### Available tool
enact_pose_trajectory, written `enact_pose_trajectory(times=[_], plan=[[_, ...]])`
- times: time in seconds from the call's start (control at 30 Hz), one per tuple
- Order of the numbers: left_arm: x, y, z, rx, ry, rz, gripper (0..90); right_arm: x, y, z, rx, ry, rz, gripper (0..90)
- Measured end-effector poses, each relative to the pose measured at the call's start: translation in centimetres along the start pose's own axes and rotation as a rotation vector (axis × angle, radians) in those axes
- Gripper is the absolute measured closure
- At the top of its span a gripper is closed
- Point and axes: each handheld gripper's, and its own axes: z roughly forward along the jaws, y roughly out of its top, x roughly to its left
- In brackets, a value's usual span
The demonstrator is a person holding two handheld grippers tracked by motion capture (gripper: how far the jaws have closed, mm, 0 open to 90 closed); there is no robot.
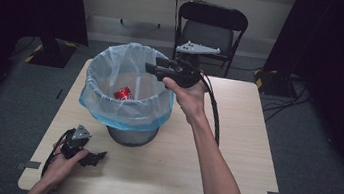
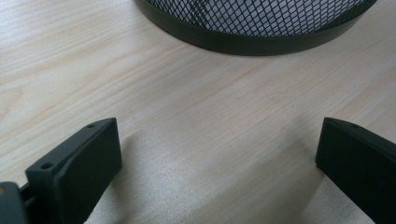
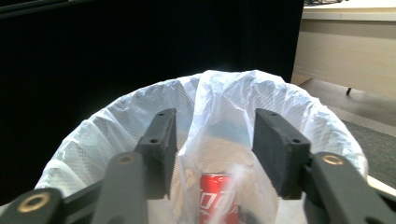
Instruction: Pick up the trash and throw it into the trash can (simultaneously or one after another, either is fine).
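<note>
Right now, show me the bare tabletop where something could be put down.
The table is bare right of the right forearm, out to its right edge. The near strip between the left claw and that forearm is free too. Around the bin it is crowded.

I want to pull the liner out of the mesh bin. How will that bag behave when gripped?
The bag liner looks thin and crinkled, so it is probably floppy and will bunch. The red can inside may sag it. The right hand-held gripper is open around a raised fold.

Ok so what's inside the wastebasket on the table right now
Inside the mesh wastebasket, within its bag liner, lies a red soda can. The liner's folds and rim hide most of the bottom, so anything else there cannot be seen.
</note>
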Motion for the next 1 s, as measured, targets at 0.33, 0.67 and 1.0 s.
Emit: enact_pose_trajectory(times=[0.33, 0.67, 1.0], plan=[[0.0, 0.0, 0.0, -0.001, -0.001, -0.001, 0.0, -0.2, 0.5, -0.4, -0.003, -0.042, -0.017, 35.8], [0.0, 0.0, 0.0, -0.001, -0.001, -0.002, 0.0, -0.9, 0.8, -1.2, -0.001, -0.084, -0.008, 24.9], [0.0, 0.0, 0.0, 0.002, -0.002, 0.0, 0.0, -1.6, 0.9, -2.5, -0.019, -0.114, 0.004, 20.0]])
